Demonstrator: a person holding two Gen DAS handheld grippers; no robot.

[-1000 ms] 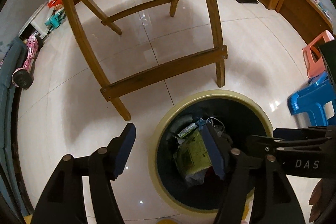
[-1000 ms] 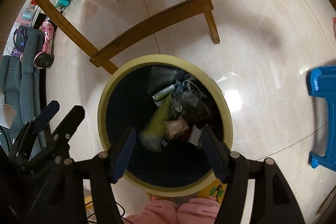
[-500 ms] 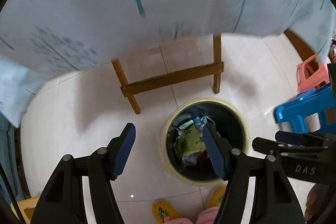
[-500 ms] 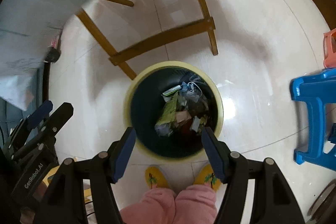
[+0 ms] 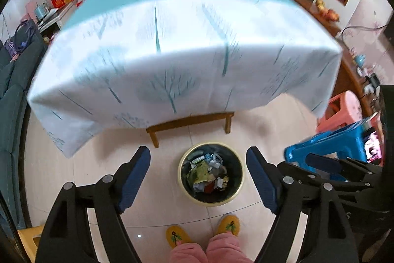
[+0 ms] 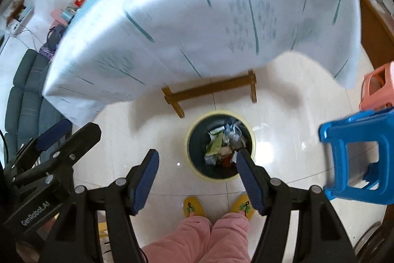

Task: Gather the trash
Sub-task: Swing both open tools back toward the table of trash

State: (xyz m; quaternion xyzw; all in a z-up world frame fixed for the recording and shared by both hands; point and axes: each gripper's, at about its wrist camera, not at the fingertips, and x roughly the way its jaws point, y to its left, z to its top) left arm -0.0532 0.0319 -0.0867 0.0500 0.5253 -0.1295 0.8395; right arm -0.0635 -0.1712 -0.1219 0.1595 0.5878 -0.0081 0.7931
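Rising, both grippers now overlook the tablecloth (image 5: 187, 46).

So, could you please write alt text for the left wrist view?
The left gripper, empty with jaws opening, hangs above a round bin of trash on a tiled floor. Beyond stands a table under a pale blue tablecloth; yellow slippers show below.

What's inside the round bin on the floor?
The bin holds a pile of trash: a green wrapper, clear plastic, scraps of paper and something red. Whatever lies underneath that pile is covered up.
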